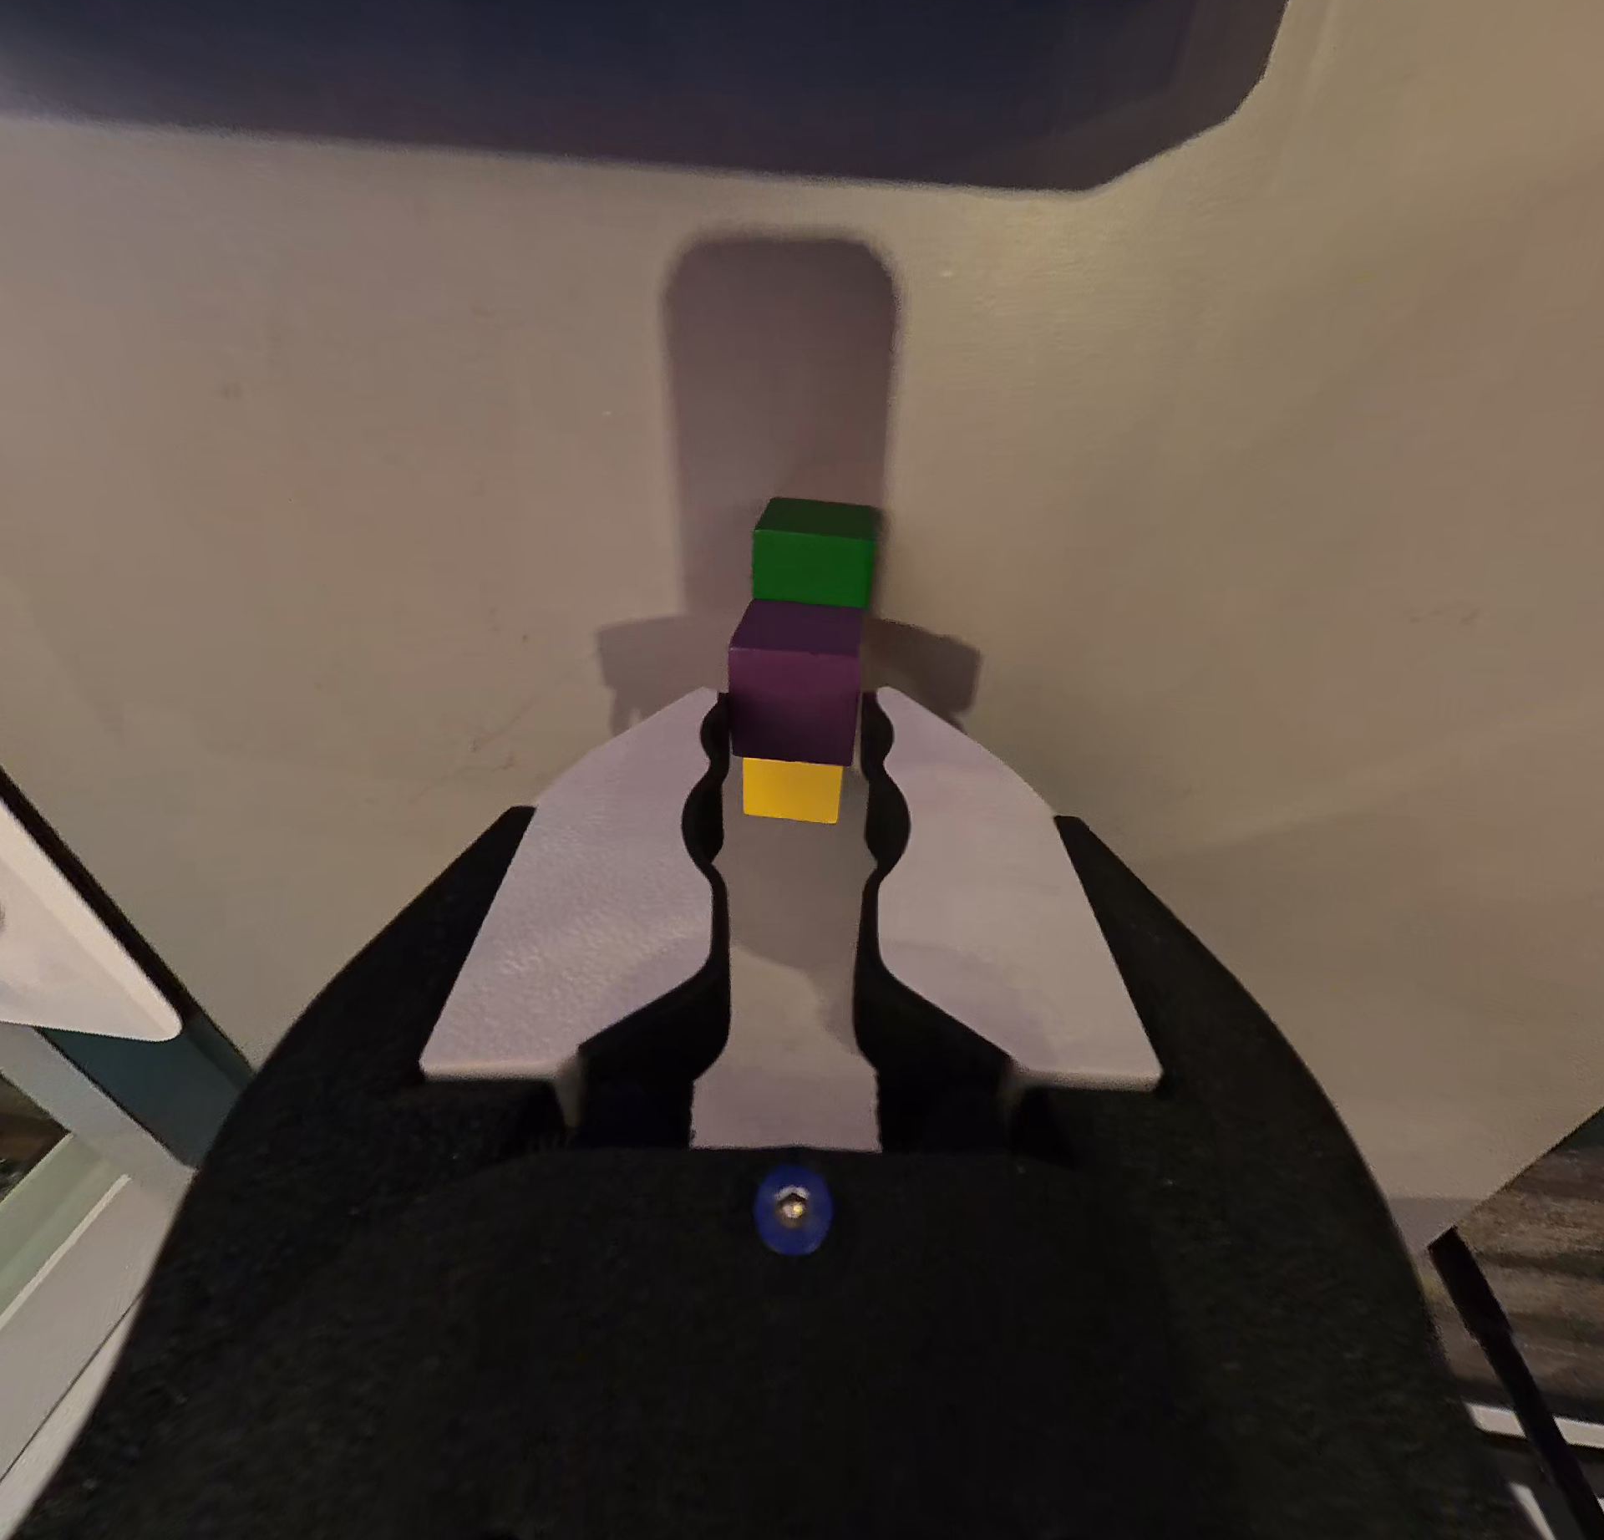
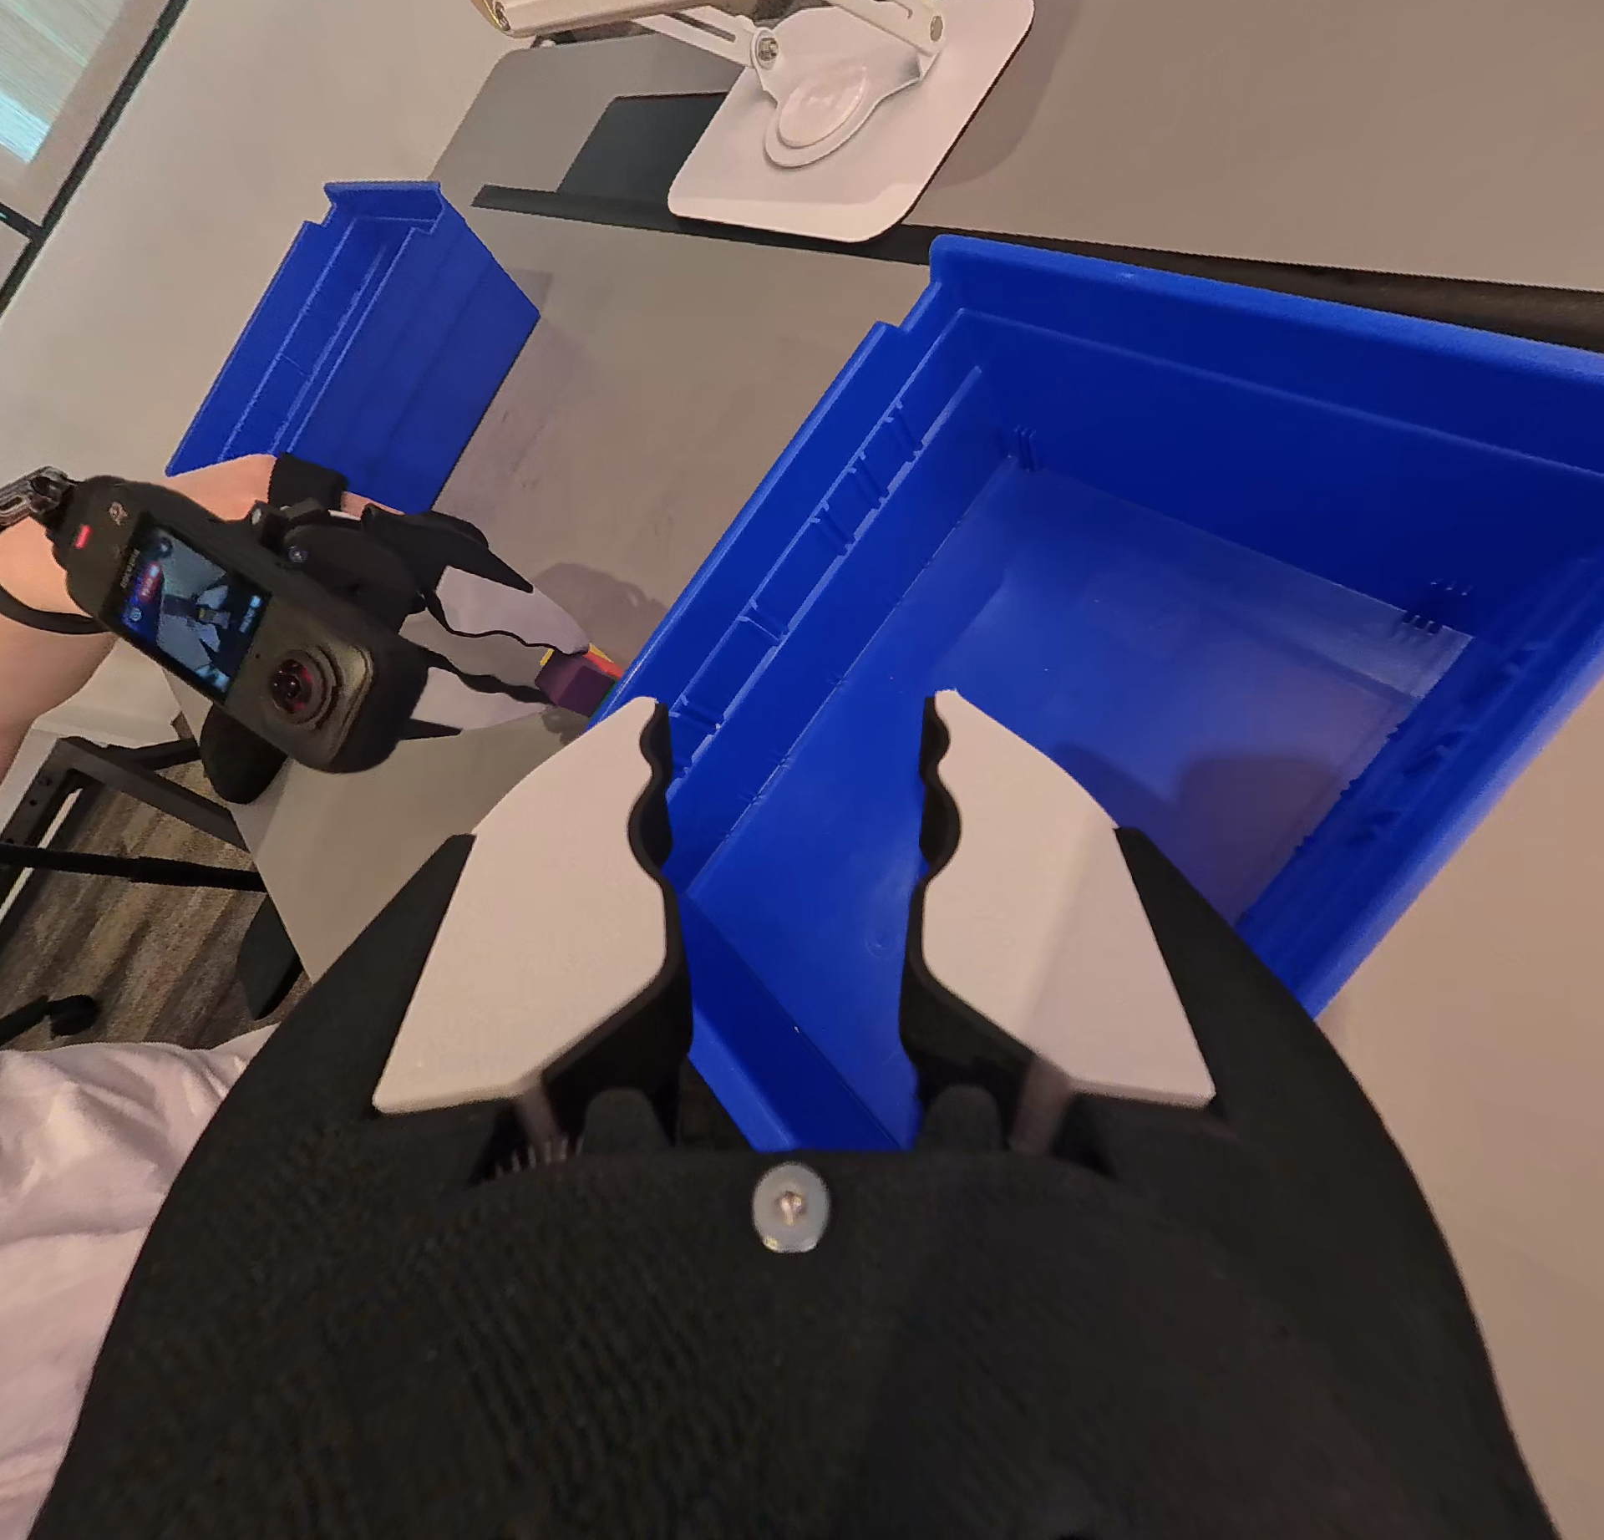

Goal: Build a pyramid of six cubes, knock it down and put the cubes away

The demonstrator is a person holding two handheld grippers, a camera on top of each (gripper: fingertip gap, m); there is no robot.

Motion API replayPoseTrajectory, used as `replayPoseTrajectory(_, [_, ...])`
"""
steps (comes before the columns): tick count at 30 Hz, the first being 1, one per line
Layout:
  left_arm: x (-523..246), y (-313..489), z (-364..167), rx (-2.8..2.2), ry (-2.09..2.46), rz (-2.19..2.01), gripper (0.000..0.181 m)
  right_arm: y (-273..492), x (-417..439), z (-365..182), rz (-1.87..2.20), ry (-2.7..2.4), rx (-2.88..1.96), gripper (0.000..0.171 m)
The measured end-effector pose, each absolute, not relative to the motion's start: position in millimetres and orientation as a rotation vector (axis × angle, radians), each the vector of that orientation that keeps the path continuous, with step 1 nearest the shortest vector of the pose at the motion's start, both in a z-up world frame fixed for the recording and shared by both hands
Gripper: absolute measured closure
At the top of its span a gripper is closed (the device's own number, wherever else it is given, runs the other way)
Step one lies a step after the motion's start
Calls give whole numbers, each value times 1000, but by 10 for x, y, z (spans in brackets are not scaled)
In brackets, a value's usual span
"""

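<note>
Left gripper [image 1: 792, 721] jaws pinched on purple cube [image 1: 794, 682], held above yellow cube [image 1: 792, 791], green cube [image 1: 813, 554] beyond; likely lowering it into the pyramid's upper tier. Level and low over the desk [image 1: 347, 456]. Right gripper [image 2: 794, 734] jaws spread, holding nothing, angled down over blue bin [image 2: 1302, 352], probably waiting.

From the right wrist view, the blue bin [image 2: 1198, 630] hid most of the cube stack; only the purple cube [image 2: 568, 680] and slivers of colour beside it showed. The bin's far right corner ran off frame.
</note>
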State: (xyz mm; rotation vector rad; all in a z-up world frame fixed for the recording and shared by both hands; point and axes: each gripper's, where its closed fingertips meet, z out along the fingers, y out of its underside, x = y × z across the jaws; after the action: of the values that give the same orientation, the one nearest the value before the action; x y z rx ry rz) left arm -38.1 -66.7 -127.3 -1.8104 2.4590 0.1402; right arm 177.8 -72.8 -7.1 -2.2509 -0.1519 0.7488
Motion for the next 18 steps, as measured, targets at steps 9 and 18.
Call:
replayPoseTrajectory(9, [-353,-574,-640,-1732,2310,86,140,-746,1835,-80,758,-126,-2241,115])
replayPoseTrajectory(18, [-1581,255,663,-1901,1721,-12,144,-759,1812,-89,764,-122,-2242,115])
